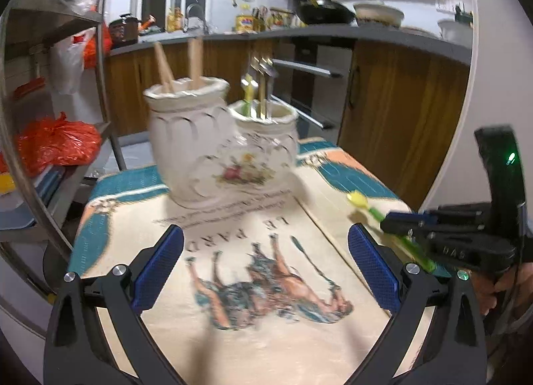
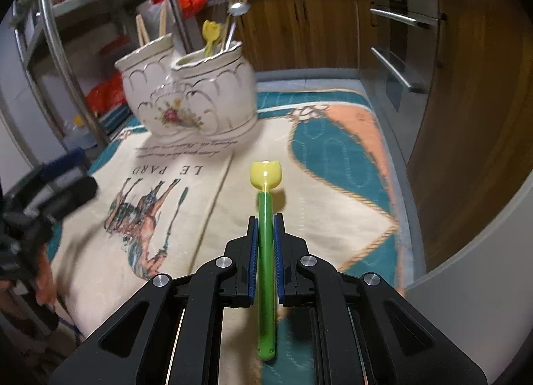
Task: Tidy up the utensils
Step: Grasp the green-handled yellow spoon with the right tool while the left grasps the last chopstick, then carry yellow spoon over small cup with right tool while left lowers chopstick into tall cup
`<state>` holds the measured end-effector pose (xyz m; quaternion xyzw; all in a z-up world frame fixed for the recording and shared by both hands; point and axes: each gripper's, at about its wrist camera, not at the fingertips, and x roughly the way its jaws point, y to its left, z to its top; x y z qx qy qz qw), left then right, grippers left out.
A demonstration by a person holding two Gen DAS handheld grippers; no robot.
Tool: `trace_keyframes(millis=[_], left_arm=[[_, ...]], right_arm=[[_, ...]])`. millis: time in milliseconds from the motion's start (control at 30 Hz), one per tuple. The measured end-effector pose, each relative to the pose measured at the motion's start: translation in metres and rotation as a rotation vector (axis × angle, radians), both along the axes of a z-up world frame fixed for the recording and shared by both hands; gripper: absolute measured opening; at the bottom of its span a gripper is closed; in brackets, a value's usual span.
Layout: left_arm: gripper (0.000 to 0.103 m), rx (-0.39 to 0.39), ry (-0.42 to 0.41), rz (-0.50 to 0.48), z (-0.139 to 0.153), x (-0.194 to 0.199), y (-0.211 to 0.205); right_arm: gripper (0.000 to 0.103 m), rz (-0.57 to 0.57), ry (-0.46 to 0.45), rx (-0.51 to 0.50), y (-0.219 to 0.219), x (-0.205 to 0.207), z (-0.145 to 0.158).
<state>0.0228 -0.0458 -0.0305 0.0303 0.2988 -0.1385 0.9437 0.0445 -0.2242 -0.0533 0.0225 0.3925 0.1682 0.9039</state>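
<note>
Green plastic, light, stiff and a bit slick, the spoon (image 2: 266, 245) sits clamped mid-handle in my right tool (image 2: 265, 235) above the bench's right edge, while my left tool (image 1: 266, 265) hangs apart.

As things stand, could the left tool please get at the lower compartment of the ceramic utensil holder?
Probably yes. The left tool is open and empty, and only bare printed cloth lies between it and the ceramic utensil holder. The right tool, shut on the green spoon, sits off to the side.
</note>
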Motion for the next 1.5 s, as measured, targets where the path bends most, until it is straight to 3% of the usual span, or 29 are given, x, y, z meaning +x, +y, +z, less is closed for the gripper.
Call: trace_keyframes(millis=[367,533,600,767,900,1000,1500], left_arm=[[0.093,0.072,0.163,-0.040,-0.030,0.021,-0.060],[0.068,0.088,0.250,-0.039,-0.042,0.036,-0.075],[0.065,0.096,0.268,-0.040,-0.045,0.039,-0.081],[0.043,0.146,0.250,-0.052,-0.045,0.038,-0.091],[0.015,0.158,0.246,-0.059,-0.042,0.039,-0.090],[0.007,0.141,0.254,-0.058,-0.041,0.041,-0.082],[0.006,0.039,0.181,-0.081,-0.015,0.019,-0.035]], right_arm=[[0.010,-0.022,-0.073,0.015,-0.033,-0.012,0.006],[0.010,-0.017,-0.098,0.016,-0.038,-0.016,0.009],[0.010,-0.014,-0.101,0.022,-0.040,-0.016,0.010],[0.010,-0.004,-0.108,0.031,-0.042,-0.018,0.012],[0.010,0.001,-0.112,0.035,-0.042,-0.019,0.013],[0.010,0.004,-0.116,0.038,-0.042,-0.020,0.014],[0.010,0.056,-0.160,0.018,-0.014,-0.022,0.031]])
